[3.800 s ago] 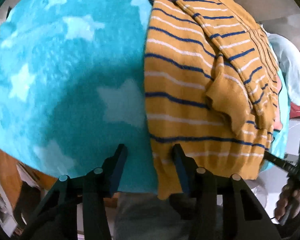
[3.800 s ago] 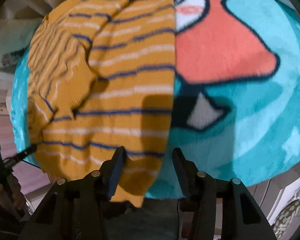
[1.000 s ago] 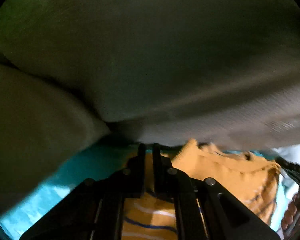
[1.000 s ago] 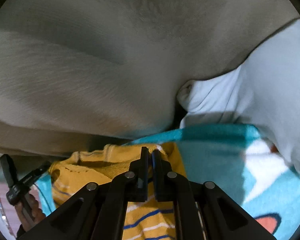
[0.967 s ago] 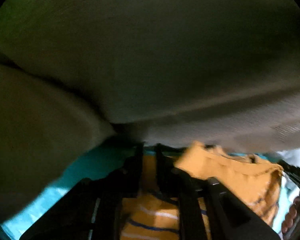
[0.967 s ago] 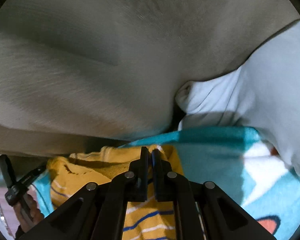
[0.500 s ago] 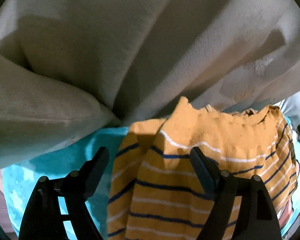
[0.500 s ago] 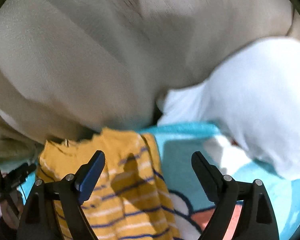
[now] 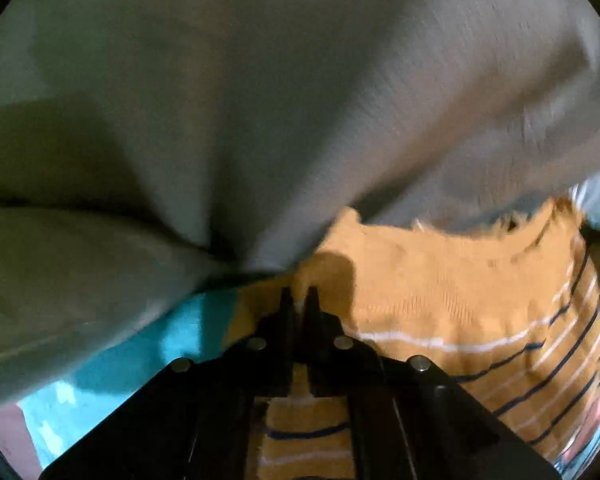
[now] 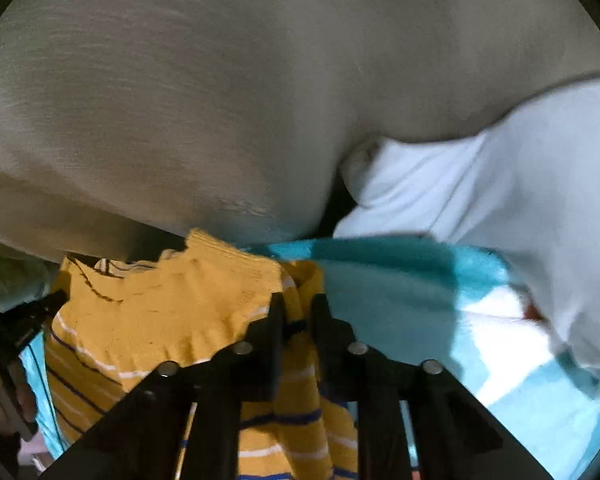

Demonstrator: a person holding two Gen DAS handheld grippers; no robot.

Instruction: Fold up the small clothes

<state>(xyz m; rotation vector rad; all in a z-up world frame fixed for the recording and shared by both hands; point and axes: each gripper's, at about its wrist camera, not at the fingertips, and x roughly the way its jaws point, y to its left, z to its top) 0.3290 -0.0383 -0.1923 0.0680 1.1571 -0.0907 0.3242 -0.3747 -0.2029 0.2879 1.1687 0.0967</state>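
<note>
A mustard-yellow knit sweater (image 9: 452, 304) with blue and white stripes lies folded on a turquoise blanket (image 9: 204, 320). My left gripper (image 9: 298, 298) is shut on the sweater's far left edge. In the right wrist view, my right gripper (image 10: 298, 304) is shut on the sweater (image 10: 168, 312) at its far right edge, with a fold of yellow cloth between the fingers. The left gripper (image 10: 32, 316) and the hand holding it show at the left edge of the right wrist view.
A large beige cushion or cover (image 9: 300, 100) rises just beyond the sweater and fills the upper part of both views (image 10: 220, 100). A white cloth (image 10: 500, 200) lies at the right on the turquoise blanket (image 10: 400, 280).
Both grippers were open half a second ago above the far edge of the sweater. They have come down and closed on that edge, one at each corner.
</note>
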